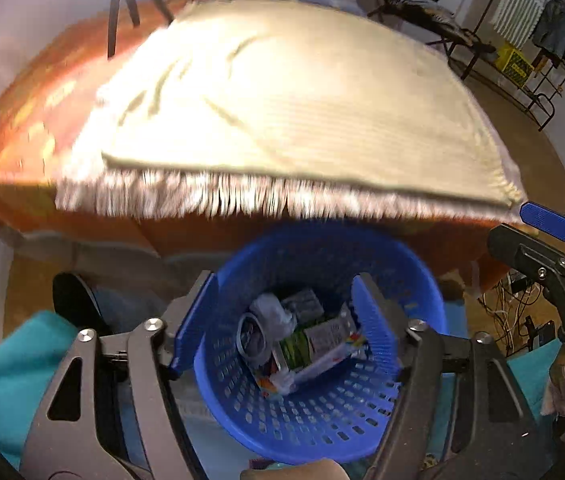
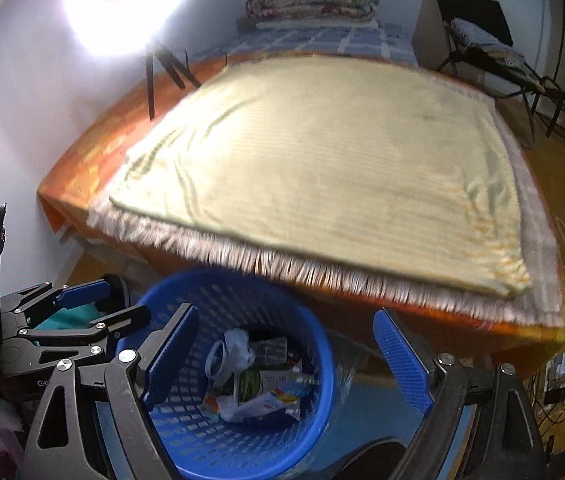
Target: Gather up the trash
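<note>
A blue perforated plastic basket (image 1: 322,428) stands on the floor in front of the bed and holds trash (image 1: 302,340): crumpled white plastic, a green-and-white packet and colourful wrappers. My left gripper (image 1: 282,320) is open and empty, hovering above the basket's mouth. In the right wrist view the basket (image 2: 242,444) sits at lower left with the same trash (image 2: 258,380) inside. My right gripper (image 2: 286,360) is open and empty above the basket's right rim. The left gripper also shows at the left edge of the right wrist view (image 2: 82,300).
A bed with an orange cover (image 2: 82,168) and a cream fringed blanket (image 2: 342,168) fills the middle. A tripod with a ring light (image 2: 122,4) stands at back left. A folding chair (image 2: 494,56) and cables (image 2: 562,380) lie to the right. Teal cloth (image 1: 10,376) is at lower left.
</note>
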Available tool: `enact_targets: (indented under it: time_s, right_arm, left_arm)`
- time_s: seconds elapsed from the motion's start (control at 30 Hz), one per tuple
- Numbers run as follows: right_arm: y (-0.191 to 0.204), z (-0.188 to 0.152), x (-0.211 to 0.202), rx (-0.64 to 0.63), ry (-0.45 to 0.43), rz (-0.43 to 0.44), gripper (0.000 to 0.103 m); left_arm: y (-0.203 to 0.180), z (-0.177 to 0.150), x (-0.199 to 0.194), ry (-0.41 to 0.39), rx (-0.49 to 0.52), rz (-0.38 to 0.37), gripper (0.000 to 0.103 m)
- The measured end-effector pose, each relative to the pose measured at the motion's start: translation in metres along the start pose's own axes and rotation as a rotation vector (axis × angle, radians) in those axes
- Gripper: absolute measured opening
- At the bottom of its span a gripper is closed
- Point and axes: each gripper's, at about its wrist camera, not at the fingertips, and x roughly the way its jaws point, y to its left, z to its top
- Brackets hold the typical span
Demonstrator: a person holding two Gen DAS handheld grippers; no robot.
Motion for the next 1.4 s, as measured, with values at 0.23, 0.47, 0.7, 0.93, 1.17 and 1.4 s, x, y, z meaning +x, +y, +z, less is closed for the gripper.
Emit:
enact_targets:
  time_s: [0.23, 0.47, 0.7, 0.93, 1.17, 1.4]
  right_arm:
    - [-0.002, 0.028, -0.026, -0.037, -0.091, -0.048, 0.095]
    - [-0.007, 0.056, -0.04, -0.047, -0.143, -0.065, 0.095]
    - [-0.019, 0.078, -0.043, -0.009, -0.199, -0.058, 0.095]
    - [-0.031, 0.087, -0.031, 0.031, -0.214, -0.074, 0.095]
    - [-0.037, 0.092, -0.026, 0.064, -0.226, -0.055, 0.095]
    - [-0.043, 0.09, -0.026, 0.104, -0.235, -0.025, 0.103]
  left_arm:
    - [-0.001, 0.035, -0.028, -0.089, 0.015, -0.001, 0.082]
    - [-0.004, 0.067, -0.048, -0.162, 0.045, -0.002, 0.085]
    - [-0.013, 0.097, -0.058, -0.216, 0.094, -0.008, 0.087]
    - [-0.013, 0.106, -0.048, -0.229, 0.086, -0.036, 0.087]
    - [-0.014, 0.104, -0.033, -0.164, 0.05, -0.068, 0.087]
    - [-0.02, 0.1, -0.033, -0.187, 0.073, -0.035, 0.095]
